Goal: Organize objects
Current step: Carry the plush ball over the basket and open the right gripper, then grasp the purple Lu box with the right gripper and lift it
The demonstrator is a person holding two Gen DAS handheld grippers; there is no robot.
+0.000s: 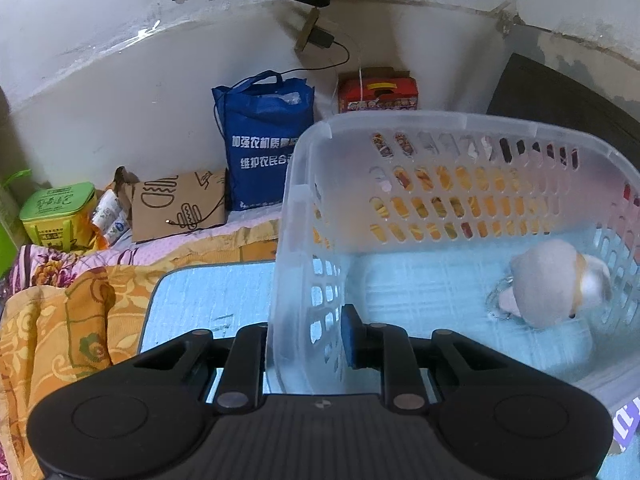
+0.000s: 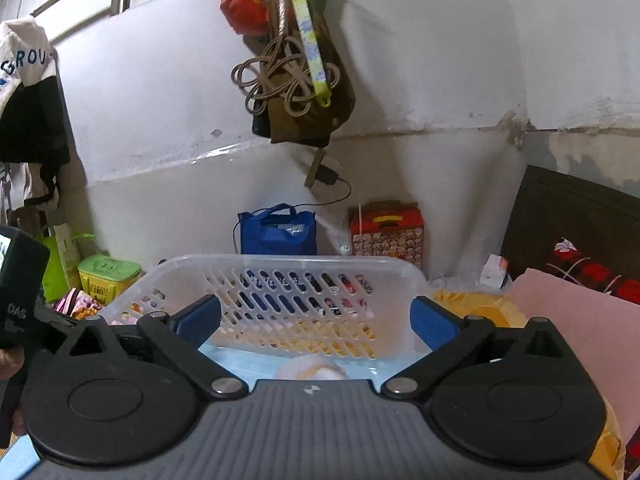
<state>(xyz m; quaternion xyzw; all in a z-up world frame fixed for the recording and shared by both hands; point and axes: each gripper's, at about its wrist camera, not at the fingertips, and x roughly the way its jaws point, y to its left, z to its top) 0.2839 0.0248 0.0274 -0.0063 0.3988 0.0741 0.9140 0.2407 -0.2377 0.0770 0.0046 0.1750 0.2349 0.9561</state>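
Observation:
A clear perforated plastic basket (image 1: 300, 168) stands on a light blue mat (image 1: 208, 300). My left gripper (image 1: 308, 340) is shut on the basket's near left wall, one finger outside, one blue pad (image 1: 352, 336) inside. A white and orange plush toy (image 1: 556, 284) lies on the basket floor at the right. In the right wrist view the same basket (image 2: 280, 268) is straight ahead, and the plush toy (image 2: 312, 370) shows just beyond the gripper body. My right gripper (image 2: 316, 320) is open and empty, raised over the basket's near side.
A blue tote bag (image 1: 264, 148), a red printed box (image 1: 378, 94), a brown cardboard box (image 1: 180, 208) and a green tin (image 1: 56, 216) line the wall behind. Orange floral bedding (image 1: 72, 320) lies to the left. A pink sheet (image 2: 580, 340) and dark headboard (image 2: 572, 232) are at the right.

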